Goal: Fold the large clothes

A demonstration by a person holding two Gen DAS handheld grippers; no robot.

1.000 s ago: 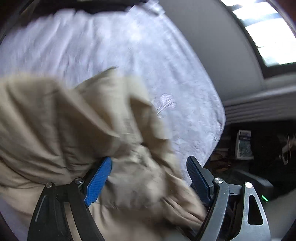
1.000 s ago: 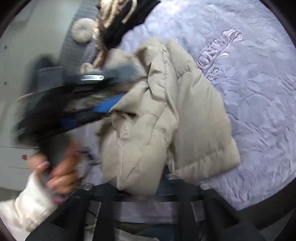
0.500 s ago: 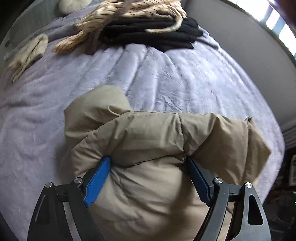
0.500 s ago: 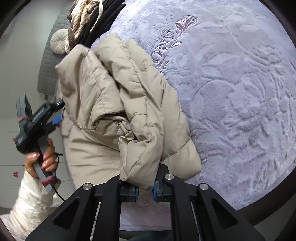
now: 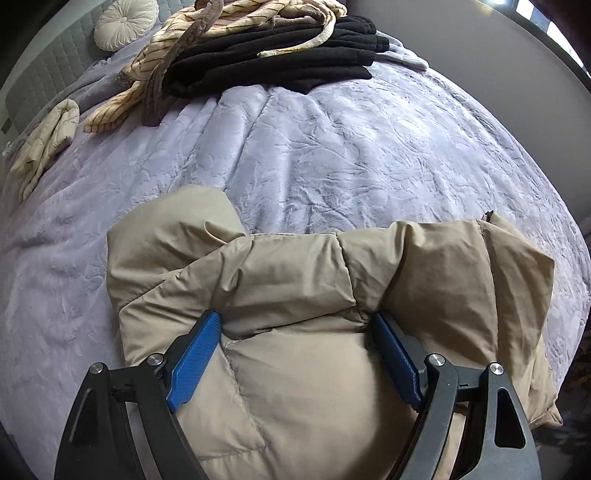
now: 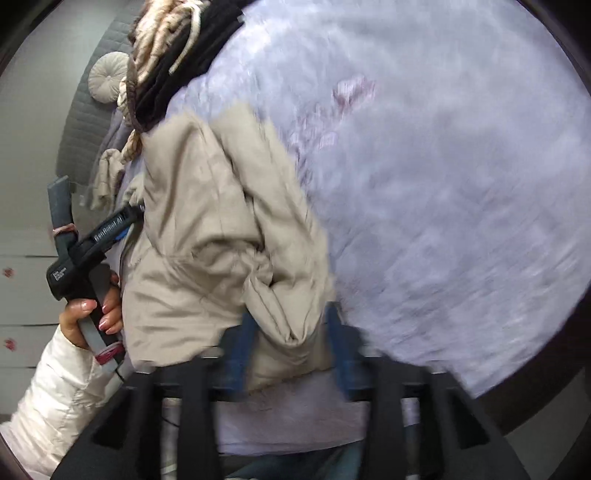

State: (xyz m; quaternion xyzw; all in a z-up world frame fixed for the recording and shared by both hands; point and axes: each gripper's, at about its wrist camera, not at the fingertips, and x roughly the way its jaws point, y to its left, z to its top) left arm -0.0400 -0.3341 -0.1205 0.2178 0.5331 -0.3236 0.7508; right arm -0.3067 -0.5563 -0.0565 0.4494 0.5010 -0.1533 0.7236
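A beige puffer jacket (image 5: 295,288) lies bunched and folded on the lilac bedspread (image 5: 332,155). My left gripper (image 5: 295,325) is open, its blue fingers (image 5: 195,354) wide apart and pressed against the jacket's near edge. In the right wrist view the jacket (image 6: 207,236) lies lengthwise, and my right gripper (image 6: 291,339) is open, its blurred blue fingers either side of the jacket's near corner without pinching it. The left gripper (image 6: 122,221) shows there at the jacket's left side, held by a hand.
A pile of black clothes (image 5: 280,62) with a striped cream garment (image 5: 229,22) lies at the far end of the bed. A round cream cushion (image 5: 125,22) leans on the grey headboard (image 5: 40,74). A cream rolled cloth (image 5: 48,136) lies at the left.
My right gripper was shut on the jacket's corner half a second ago and has opened and let go. The left gripper has pushed slightly closer over the jacket, which has settled on the bed.
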